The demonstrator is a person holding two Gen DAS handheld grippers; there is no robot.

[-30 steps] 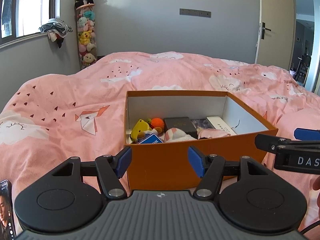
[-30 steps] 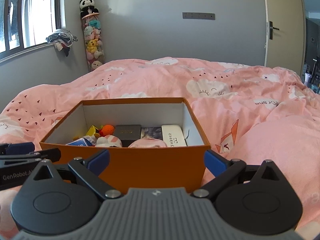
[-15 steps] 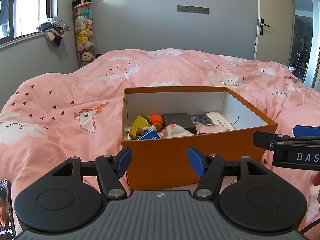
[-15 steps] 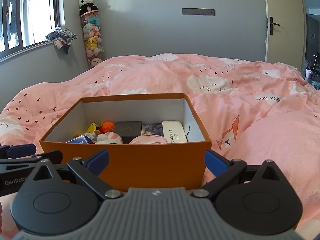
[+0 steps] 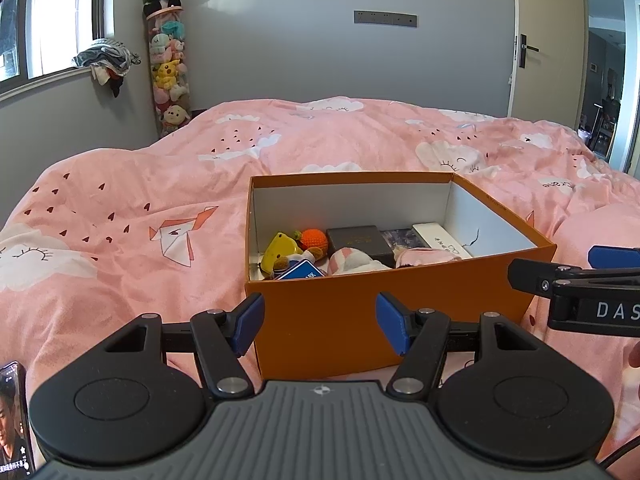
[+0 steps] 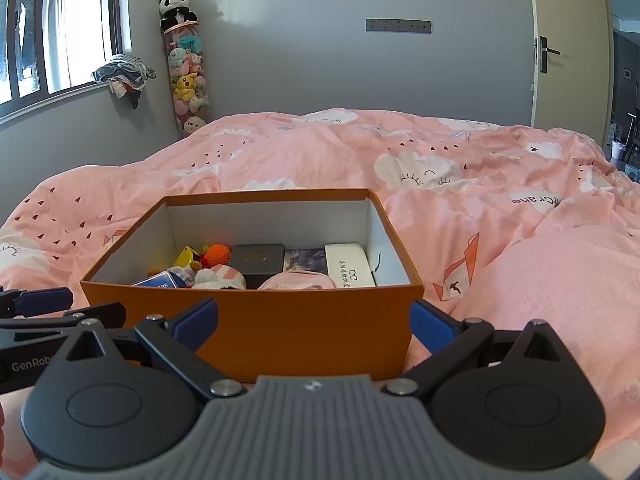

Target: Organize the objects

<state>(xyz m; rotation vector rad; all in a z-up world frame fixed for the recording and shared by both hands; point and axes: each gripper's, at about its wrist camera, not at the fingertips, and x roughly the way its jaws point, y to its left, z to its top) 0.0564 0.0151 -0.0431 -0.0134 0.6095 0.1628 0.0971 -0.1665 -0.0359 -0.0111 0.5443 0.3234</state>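
An open orange box (image 5: 460, 292) rests on the pink duvet. Inside lie a yellow toy (image 5: 280, 250), an orange knitted ball (image 5: 314, 239), a dark box (image 5: 358, 240), a blue card pack (image 5: 302, 271), pink-and-white cloth (image 5: 352, 260) and a white case (image 5: 440, 238). My left gripper (image 5: 320, 328) hovers just short of the box's front wall, open with nothing between its blue pads. My right gripper (image 6: 315, 322) faces the same box (image 6: 320, 300), open wider and holding nothing. Each gripper also shows at the edge of the other's view: right gripper (image 5: 576, 276), left gripper (image 6: 40, 304).
The pink duvet (image 5: 140, 220) spreads all around the box, with a raised hump (image 6: 560, 280) to its right. A phone (image 5: 12, 420) lies at the lower left. A tall tube of plush toys (image 5: 168, 68) stands in the far corner by the window. A door (image 5: 544, 40) stands at the back right.
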